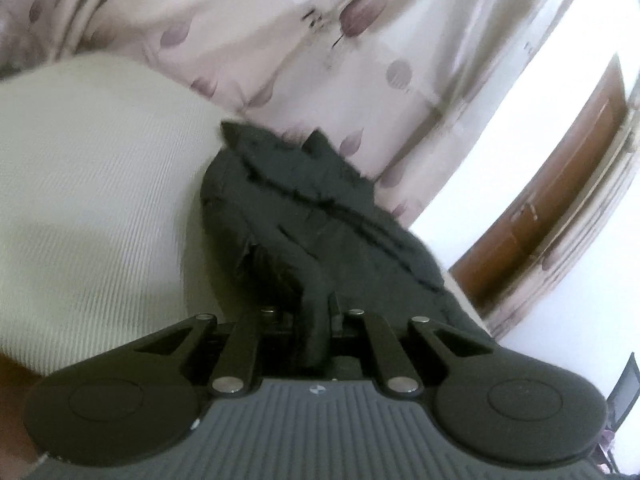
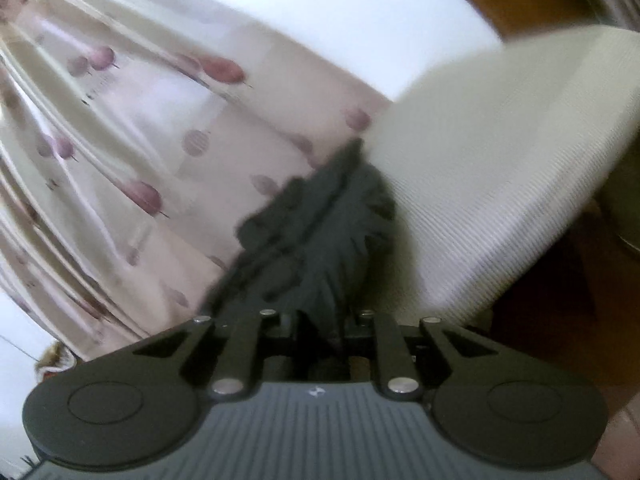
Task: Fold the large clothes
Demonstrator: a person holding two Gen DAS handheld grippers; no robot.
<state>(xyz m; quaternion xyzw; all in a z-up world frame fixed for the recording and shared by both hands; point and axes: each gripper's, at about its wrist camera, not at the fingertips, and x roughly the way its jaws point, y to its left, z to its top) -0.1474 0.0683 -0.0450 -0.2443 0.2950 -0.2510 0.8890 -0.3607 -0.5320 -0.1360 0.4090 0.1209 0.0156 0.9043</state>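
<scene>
A large black garment (image 1: 316, 216) hangs bunched in the air in the left wrist view. My left gripper (image 1: 320, 312) is shut on a fold of it. The same black garment (image 2: 320, 232) shows in the right wrist view, gathered into pleats that run into my right gripper (image 2: 324, 320), which is shut on it. Both grippers hold the cloth lifted off the cream ribbed surface (image 1: 92, 200), which also shows in the right wrist view (image 2: 500, 168). The fingertips are hidden by cloth. Both views are blurred.
A pale curtain with purple leaf prints (image 1: 320, 32) hangs behind and also shows in the right wrist view (image 2: 132, 140). A white wall (image 1: 520, 152) and a brown wooden door (image 1: 552, 200) are at the right. A dark chair (image 1: 628, 396) stands at the far right edge.
</scene>
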